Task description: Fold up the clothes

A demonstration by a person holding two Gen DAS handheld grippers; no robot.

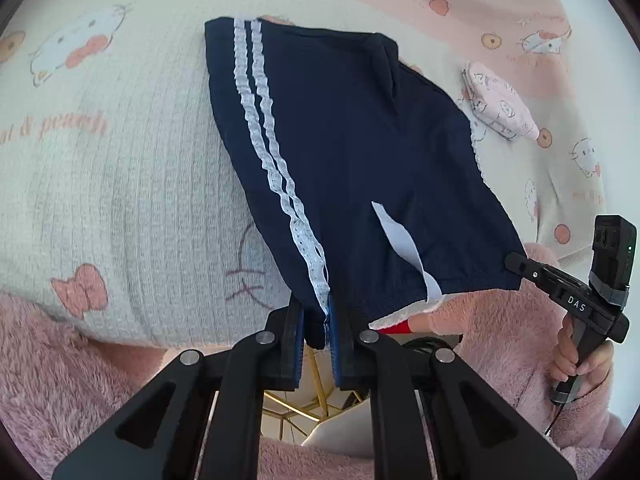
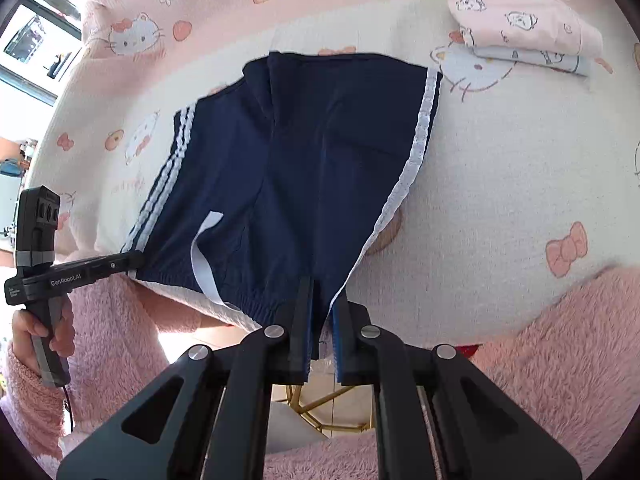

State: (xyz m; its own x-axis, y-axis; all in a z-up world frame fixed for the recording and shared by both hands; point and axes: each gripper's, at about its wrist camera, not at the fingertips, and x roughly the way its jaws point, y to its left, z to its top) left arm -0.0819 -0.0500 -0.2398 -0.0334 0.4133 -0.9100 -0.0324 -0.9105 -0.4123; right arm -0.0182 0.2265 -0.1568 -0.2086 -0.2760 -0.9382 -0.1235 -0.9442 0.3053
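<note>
A cartoon-print bedspread (image 1: 120, 168) carries the navy shorts (image 1: 352, 152), spread flat away from both claws. The left gripper (image 1: 316, 320) is clamped on one waistband corner, the right gripper (image 2: 320, 320) on the other. Folded pink clothes (image 2: 524, 28) lie well apart.

Light: bright, even daylight, soft shadows under the shorts (image 2: 288, 168)
Glare: window (image 2: 24, 40) blown out
Edges: fisheye bending, dark vignette corners
Focus: sharp throughout
</note>
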